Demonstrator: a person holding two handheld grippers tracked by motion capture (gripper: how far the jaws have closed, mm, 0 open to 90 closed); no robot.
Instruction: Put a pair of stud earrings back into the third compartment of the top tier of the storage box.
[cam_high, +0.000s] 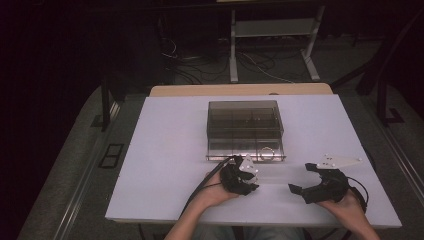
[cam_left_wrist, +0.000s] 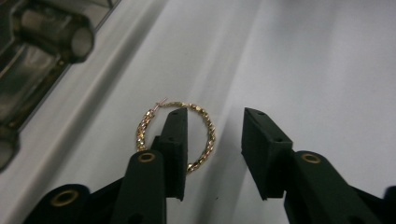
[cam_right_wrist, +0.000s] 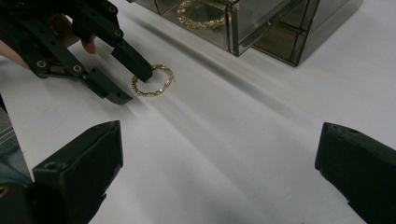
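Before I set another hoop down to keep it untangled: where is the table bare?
Bare: both sides of the smoky compartment box and between left gripper and right gripper. Crowded: the box front, around the gold hoop earring.

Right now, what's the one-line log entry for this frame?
left gripper: open, one jaw inside gold hoop earring on table | right gripper: open, idle | organiser box: ahead
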